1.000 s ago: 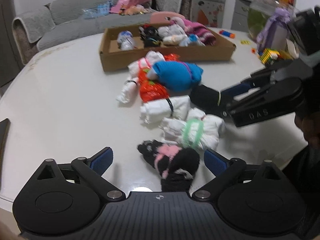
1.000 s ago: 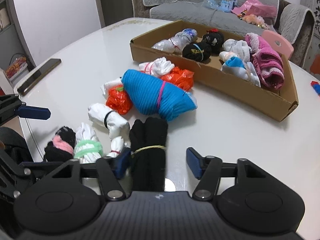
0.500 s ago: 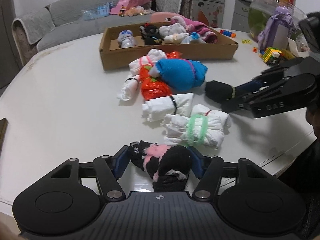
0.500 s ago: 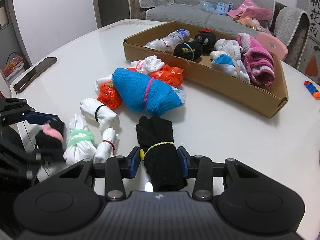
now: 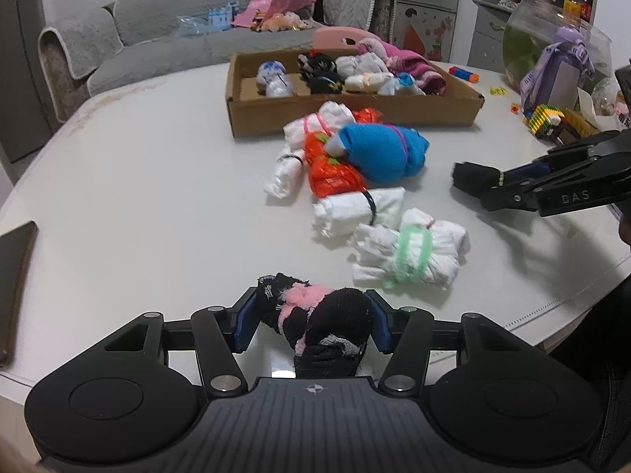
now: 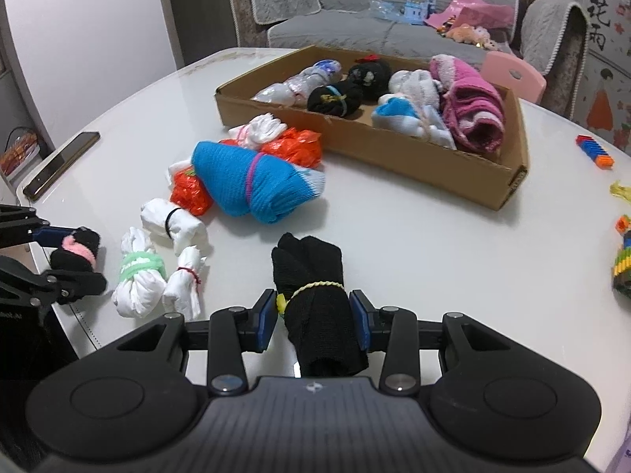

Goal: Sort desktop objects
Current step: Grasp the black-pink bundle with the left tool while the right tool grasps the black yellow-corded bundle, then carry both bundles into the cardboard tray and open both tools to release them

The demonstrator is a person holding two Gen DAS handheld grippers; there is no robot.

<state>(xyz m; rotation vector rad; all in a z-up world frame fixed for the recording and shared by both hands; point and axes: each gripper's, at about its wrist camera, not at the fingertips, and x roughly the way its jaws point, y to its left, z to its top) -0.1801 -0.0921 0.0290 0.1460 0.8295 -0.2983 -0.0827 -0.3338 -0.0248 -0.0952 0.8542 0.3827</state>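
My left gripper (image 5: pixel 309 325) is shut on a black sock bundle with a pink band (image 5: pixel 315 317), held above the near table edge; it also shows in the right wrist view (image 6: pixel 77 252). My right gripper (image 6: pixel 313 325) is shut on a black sock roll with a yellow band (image 6: pixel 315 295), lifted off the table; it also shows in the left wrist view (image 5: pixel 475 177). A cardboard box (image 6: pixel 394 153) at the back holds several sock bundles. A blue bundle (image 6: pixel 252 181), orange bundles (image 5: pixel 331 175) and white bundles (image 5: pixel 410 252) lie in front of the box.
A phone (image 6: pixel 61 163) lies near the table's left edge. Toy bricks (image 5: pixel 548 120), a purple bag (image 5: pixel 556 75) and a glass bowl (image 5: pixel 540 35) stand at the right. A grey sofa (image 6: pixel 355 27) and a pink chair (image 6: pixel 512 75) are behind the table.
Both grippers closed on their sock bundles and lifted them. The left took the black-and-pink bundle, the right the black roll, and both drew back from the pile.
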